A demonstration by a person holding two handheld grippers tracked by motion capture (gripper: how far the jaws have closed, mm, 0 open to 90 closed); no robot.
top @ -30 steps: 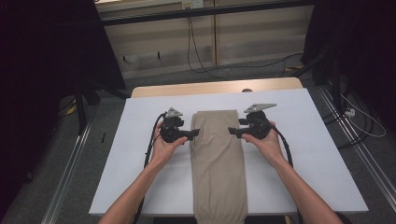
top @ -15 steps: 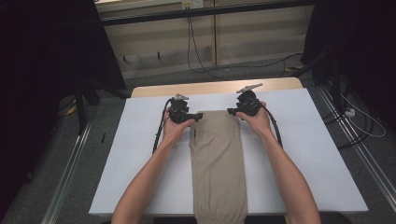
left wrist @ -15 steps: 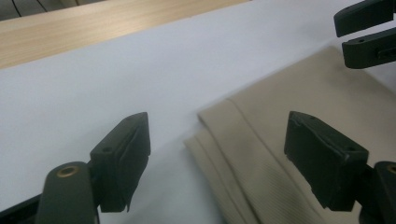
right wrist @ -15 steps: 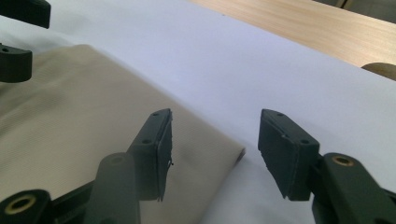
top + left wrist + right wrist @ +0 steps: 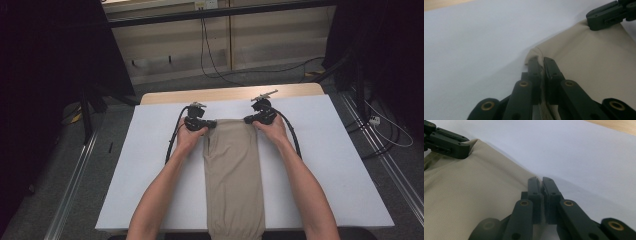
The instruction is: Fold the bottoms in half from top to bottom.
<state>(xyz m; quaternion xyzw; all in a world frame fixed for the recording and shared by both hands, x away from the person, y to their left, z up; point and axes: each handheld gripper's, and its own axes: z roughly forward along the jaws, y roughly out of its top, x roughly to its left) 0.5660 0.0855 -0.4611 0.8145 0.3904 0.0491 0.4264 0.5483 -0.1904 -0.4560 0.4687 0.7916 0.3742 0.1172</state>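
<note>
White tabletop bears beige cloth; both hand-held grippers (left, right) clamp its far corners.

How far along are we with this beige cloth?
Done: the beige cloth lies in a long narrow strip on the white table cover. In hand: the left gripper and right gripper each pinch a far corner. Left: probably folding it shorter; its near end hangs over the table edge.

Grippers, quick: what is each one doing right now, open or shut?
Left gripper: jaws closed, pinching one far corner of the beige cloth.
Right gripper: jaws closed, pinching the cloth's other far corner.
</note>
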